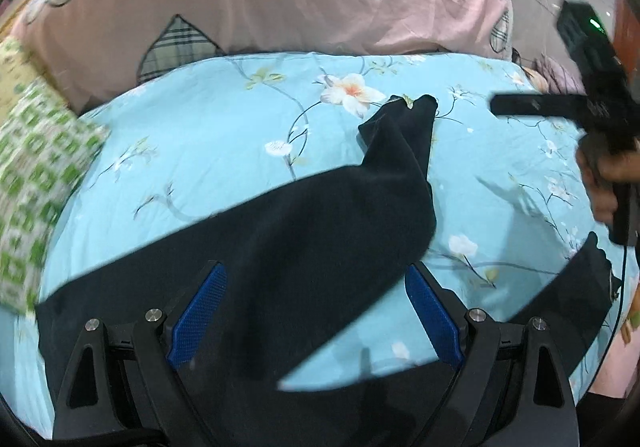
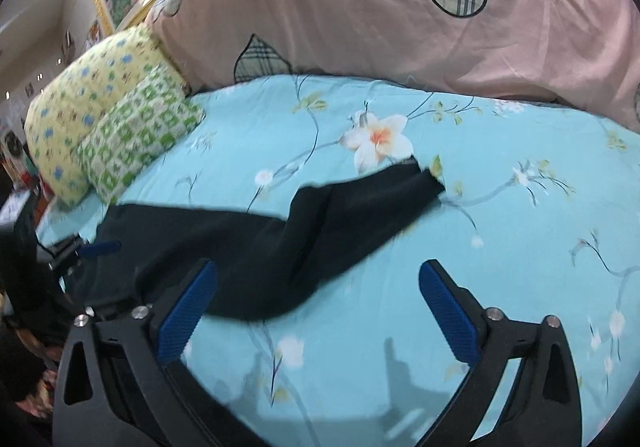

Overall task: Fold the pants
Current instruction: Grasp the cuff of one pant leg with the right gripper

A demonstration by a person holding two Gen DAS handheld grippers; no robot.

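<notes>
Two hand-held grippers gaped wide, both empty. Black pants point(image 1: 304, 231) lay on the bed point(image 1: 200, 135), long axis left-to-right; left hand-held gripper point(image 1: 316, 311) directly over them, right hand-held gripper point(image 2: 320, 307) just beside their hem.

One pair of black pants point(image 2: 256, 243) lies on one blue floral sheet point(image 2: 500, 247); beside it, two pillows point(image 2: 132, 135), one pink quilt point(image 2: 400, 27), two grippers point(image 2: 318, 311).

Matt dark cloth pants point(image 1: 304, 231) lie on a smooth floral cotton-like sheet point(image 1: 208, 151).
</notes>
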